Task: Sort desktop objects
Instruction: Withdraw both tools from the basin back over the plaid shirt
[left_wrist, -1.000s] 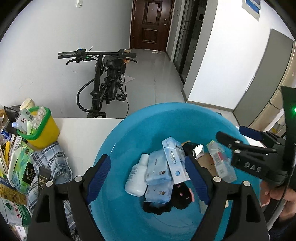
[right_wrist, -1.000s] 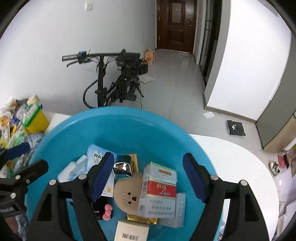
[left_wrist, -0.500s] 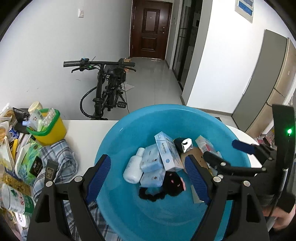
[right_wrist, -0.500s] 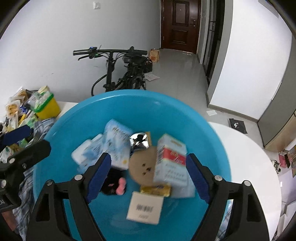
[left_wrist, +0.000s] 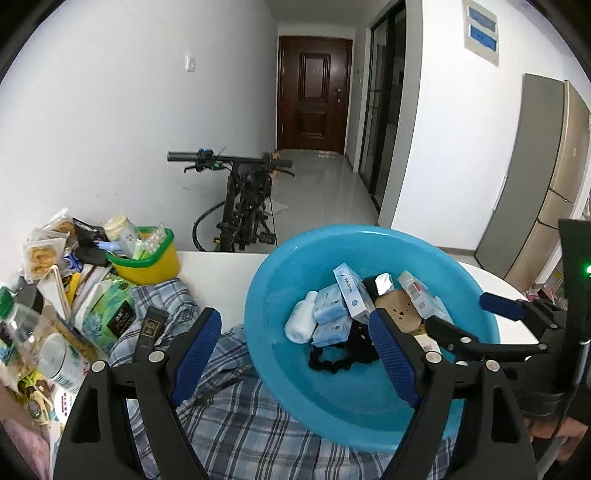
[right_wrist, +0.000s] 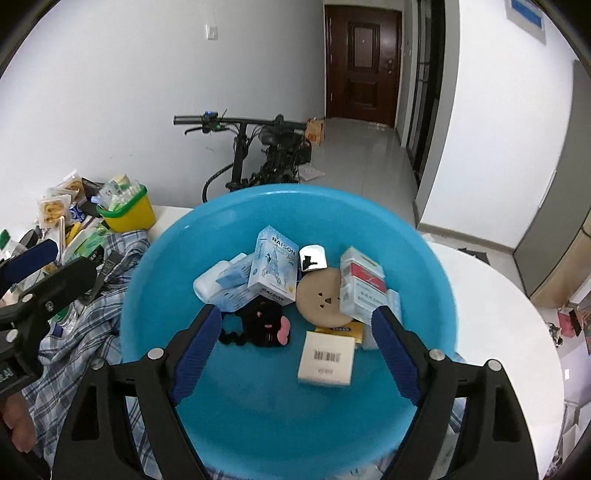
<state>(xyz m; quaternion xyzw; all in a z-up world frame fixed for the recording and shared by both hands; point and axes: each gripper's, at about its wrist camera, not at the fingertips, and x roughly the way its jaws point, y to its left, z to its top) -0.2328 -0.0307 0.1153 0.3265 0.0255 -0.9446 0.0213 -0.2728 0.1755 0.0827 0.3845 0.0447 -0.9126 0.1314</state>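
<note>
Both grippers spread wide, empty: left (left_wrist: 295, 338), right (right_wrist: 291, 338). Items piled in basin (right_wrist: 436, 266) on cloth (left_wrist: 229, 428). I'd take white box (right_wrist: 325, 357) first: lies apart, flat, square approach.

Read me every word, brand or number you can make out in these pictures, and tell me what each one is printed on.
"RAISON": on the front and lower edge of the light blue box in the blue basin.
White box: a barcode, digits too small to read.
Red and white carton: print too blurred to read.
Left gripper and right gripper: no text readable.
</note>
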